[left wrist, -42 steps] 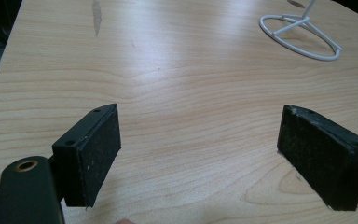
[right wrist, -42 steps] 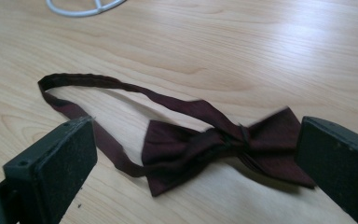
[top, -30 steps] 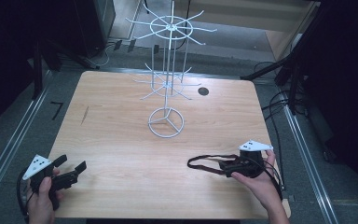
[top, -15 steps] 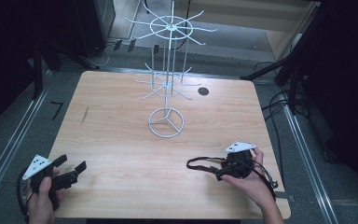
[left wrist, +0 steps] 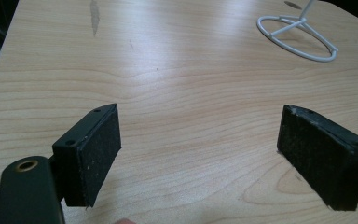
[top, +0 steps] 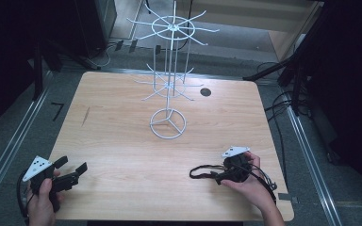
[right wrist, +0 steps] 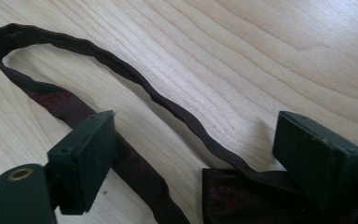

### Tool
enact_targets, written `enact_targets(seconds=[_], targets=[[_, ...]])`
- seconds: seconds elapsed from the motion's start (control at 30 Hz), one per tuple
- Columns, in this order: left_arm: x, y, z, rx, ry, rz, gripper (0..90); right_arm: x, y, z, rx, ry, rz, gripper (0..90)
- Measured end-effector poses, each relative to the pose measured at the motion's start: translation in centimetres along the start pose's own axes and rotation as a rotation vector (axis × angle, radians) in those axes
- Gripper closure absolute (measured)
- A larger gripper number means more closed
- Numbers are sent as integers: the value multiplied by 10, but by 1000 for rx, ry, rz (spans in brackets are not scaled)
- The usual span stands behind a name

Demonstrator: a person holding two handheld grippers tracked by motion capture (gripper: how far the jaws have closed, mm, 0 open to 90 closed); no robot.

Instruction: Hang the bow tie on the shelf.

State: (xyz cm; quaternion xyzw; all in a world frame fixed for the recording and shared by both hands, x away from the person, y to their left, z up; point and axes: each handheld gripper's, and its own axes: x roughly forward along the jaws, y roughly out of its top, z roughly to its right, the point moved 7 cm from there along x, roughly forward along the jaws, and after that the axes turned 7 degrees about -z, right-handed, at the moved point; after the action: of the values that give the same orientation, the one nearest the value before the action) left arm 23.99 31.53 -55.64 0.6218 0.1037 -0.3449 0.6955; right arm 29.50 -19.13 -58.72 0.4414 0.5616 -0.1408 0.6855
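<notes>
A dark maroon strap (right wrist: 135, 77) lies in a loop on the wooden table (top: 122, 141), joined to a dark red fabric piece (right wrist: 242, 196) at the bottom of the right gripper view. My right gripper (right wrist: 198, 126) is open low over it, one jaw on each side of the strap, nothing pinched. The high view shows this gripper (top: 221, 176) near the front right, pointing left at the strap (top: 200, 172). My left gripper (top: 71, 165) is open at the front left corner, over bare wood (left wrist: 200, 116).
A white wire display rack (top: 171, 56) with empty hooks stands mid-table on a ring base (top: 168, 123); the base (left wrist: 296, 37) also appears far off in the left gripper view. A small dark hole (top: 205, 92) lies behind it. Cables (top: 283, 101) run on the floor at the right.
My right gripper has moved left and slightly nearer the front edge, settling over the strap. The left gripper has stayed put.
</notes>
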Motion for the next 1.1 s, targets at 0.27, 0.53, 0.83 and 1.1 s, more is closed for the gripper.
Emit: enact_targets(seconds=[0.27,0.53,0.83,1.1], targets=[[0,0,0,-1,0,-1,143,-6,1,2,6,27,38,586],[0,0,0,-1,-1,0,143,-5,3,8,58,27,64,900],[0,0,0,-8,-7,-1,143,-6,5,12,157,-10,156,900],[0,0,0,-9,-6,-1,143,-24,14,18,212,-12,298,900]])
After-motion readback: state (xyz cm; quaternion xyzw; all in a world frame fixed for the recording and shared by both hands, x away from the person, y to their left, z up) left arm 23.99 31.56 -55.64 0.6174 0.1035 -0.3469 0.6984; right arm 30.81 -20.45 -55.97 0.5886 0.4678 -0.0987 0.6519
